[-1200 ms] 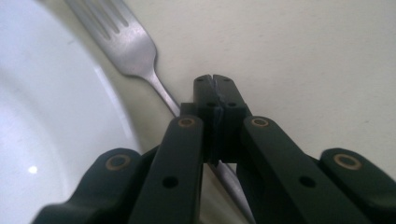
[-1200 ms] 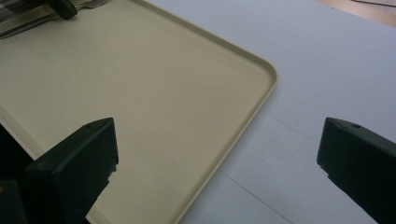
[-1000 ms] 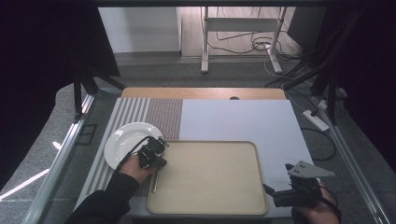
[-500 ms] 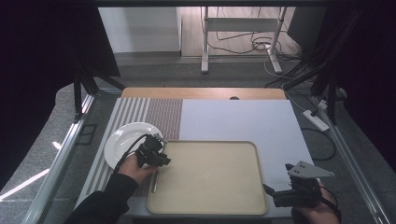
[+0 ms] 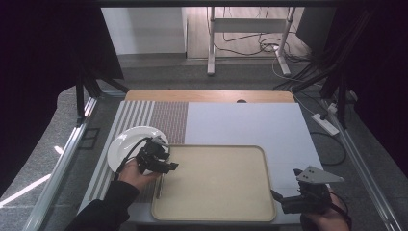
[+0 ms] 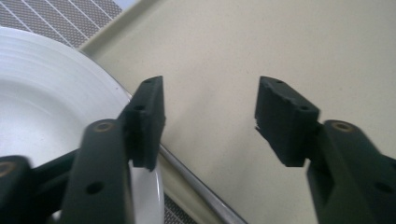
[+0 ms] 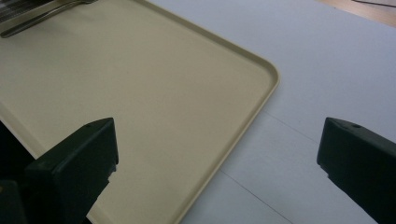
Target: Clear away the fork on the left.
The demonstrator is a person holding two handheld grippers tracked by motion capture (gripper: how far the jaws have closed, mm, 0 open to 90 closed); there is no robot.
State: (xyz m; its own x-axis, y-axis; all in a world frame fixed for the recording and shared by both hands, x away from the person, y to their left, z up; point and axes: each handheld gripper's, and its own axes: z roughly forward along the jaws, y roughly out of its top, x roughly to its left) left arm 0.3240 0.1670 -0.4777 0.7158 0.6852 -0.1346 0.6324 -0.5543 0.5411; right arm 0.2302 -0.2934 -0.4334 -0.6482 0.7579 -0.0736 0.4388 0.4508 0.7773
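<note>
A beige tray (image 5: 216,192) lies at the table's near edge, with a white plate (image 5: 126,144) beside its far left corner. A metal fork (image 5: 159,186) rests along the tray's left side. My left gripper (image 5: 166,163) hovers over the plate's edge and the tray's corner. Its jaws have just been opening and hold nothing. In the left gripper view, the left gripper (image 6: 210,100) stands apart above the tray (image 6: 261,42), with the fork handle (image 6: 205,191) below. My right gripper (image 5: 279,199) waits at the tray's near right corner, open wide (image 7: 219,135) and empty.
A striped placemat (image 5: 154,113) lies under the plate, and a pale sheet (image 5: 250,125) covers the table's right part. Metal frame rails run along both sides. The fork (image 7: 42,16) also appears far off in the right gripper view.
The left gripper's jaws have spread apart, and the hand has lifted slightly. The fork stays on the tray's left side. The right gripper has kept still.
</note>
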